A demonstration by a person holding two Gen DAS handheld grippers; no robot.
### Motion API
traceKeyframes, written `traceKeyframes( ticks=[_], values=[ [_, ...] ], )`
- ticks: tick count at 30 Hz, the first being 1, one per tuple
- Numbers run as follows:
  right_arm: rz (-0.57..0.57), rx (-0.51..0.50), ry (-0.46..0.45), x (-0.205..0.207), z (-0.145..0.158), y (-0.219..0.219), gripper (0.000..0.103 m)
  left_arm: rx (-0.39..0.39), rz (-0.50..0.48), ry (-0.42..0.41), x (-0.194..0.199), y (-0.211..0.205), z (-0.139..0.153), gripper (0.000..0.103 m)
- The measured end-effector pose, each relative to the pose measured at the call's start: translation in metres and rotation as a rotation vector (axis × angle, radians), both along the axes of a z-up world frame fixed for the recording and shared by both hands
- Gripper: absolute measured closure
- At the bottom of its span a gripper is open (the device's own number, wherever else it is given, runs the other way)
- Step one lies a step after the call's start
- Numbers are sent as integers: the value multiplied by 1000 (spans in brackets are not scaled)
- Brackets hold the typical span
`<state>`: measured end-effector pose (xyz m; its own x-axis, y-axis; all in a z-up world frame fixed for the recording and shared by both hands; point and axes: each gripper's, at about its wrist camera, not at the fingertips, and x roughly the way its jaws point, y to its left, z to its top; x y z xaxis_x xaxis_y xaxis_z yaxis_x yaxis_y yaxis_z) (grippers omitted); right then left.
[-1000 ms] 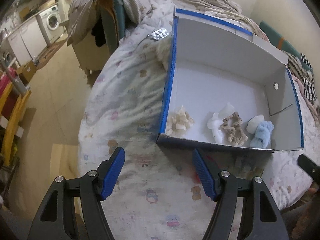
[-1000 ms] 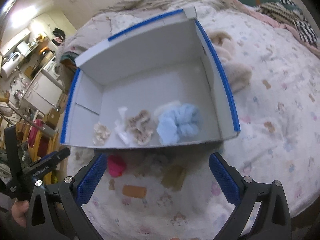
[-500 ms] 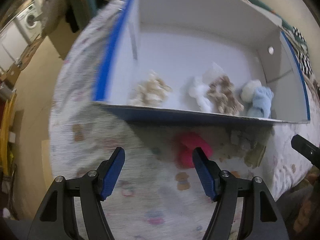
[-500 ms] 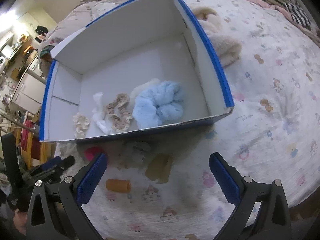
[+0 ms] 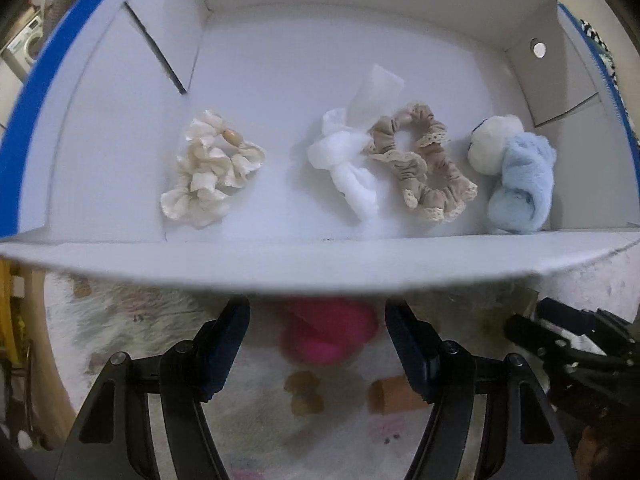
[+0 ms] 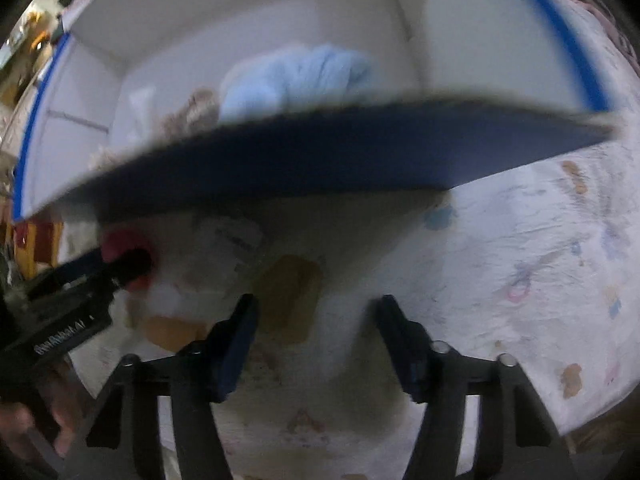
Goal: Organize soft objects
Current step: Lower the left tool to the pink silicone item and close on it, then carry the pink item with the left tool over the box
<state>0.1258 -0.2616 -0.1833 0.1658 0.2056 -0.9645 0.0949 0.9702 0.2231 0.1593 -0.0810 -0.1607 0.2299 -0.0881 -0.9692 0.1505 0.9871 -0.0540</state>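
Observation:
A white box with blue rims (image 5: pixel 320 258) (image 6: pixel 320 160) stands on the bed. It holds a cream scrunchie (image 5: pixel 210 174), a white bow (image 5: pixel 352 156), a tan lace scrunchie (image 5: pixel 424 172) and a light blue fluffy item (image 5: pixel 520 184) (image 6: pixel 296 76). My left gripper (image 5: pixel 318 320) is open, its jaws on either side of a pink soft item (image 5: pixel 328 330) (image 6: pixel 128 246) on the sheet by the box's front wall. My right gripper (image 6: pixel 316 312) is open just above a tan soft item (image 6: pixel 290 296), without touching it.
An orange cylinder-like item (image 5: pixel 394 398) (image 6: pixel 168 330) lies on the patterned sheet near the front. A greyish soft item (image 6: pixel 228 240) lies under the box's front wall. The bed's left edge drops to the floor (image 5: pixel 24 320).
Both grippers have dropped low and moved in towards the box's front wall. The left one has come round the pink item, the right one over the tan item. Both stayed open.

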Motion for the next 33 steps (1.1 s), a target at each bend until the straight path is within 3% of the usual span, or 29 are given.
traceKeyframes(
  ticks=[2, 3, 4, 5, 6, 7, 12, 23, 33],
  values=[
    [21, -7, -8, 4, -4, 5, 42, 3, 0, 3, 3, -1, -4, 40],
    [36, -18, -12, 6, -5, 7, 51, 4, -1, 10, 5, -2, -6, 46],
    [49, -23, -16, 7, -5, 9, 62, 2, 4, 21, 7, 0, -9, 64],
    [59, -13, -22, 7, -5, 11, 69, -5, 9, 30, 9, 4, -11, 66],
    [65, 7, -24, 6, -5, 12, 84, -19, 17, 43, 10, 6, -12, 66],
    [70, 21, -28, 4, -3, 13, 90, -24, 22, 51, 13, 6, -12, 66],
    [76, 31, -70, -8, 11, 10, 93, -7, -18, 45, 9, 5, -12, 66],
    [51, 14, -125, -15, 30, 1, 93, 37, 5, 8, -8, 12, 0, 66],
    [58, 21, -188, -23, 50, 4, 93, 72, 39, -58, -28, 60, 30, 66]
  ],
)
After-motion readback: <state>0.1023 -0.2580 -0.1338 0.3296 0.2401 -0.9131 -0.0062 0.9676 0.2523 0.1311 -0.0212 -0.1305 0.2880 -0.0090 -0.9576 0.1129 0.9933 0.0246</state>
